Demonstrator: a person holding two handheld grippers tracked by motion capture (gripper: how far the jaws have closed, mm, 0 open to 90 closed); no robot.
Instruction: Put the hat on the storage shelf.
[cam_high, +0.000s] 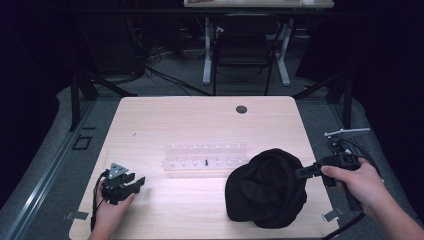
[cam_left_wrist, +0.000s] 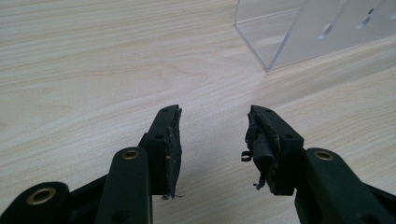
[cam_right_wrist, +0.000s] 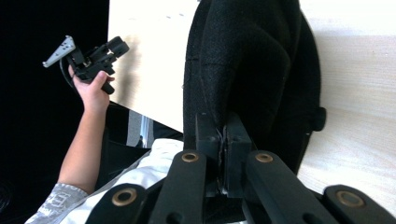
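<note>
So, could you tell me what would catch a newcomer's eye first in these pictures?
The black cap stands out most: a large dark shape at the right front of the pale wooden table, pinched at its edge by the right gripper, whose jaws are shut on the fabric. Behind it, mid-table, lies a clear plastic rack. At the left front the left gripper rests low over the bare wood with its jaws apart and nothing between them.

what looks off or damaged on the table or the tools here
The left tool has worn pads: in the left gripper view the black lining is frayed and peeling, with shreds hanging off both jaws. Otherwise little stands out: the black hat is pinched at its edge by the right tool, and the clear rack sits straight.
</note>
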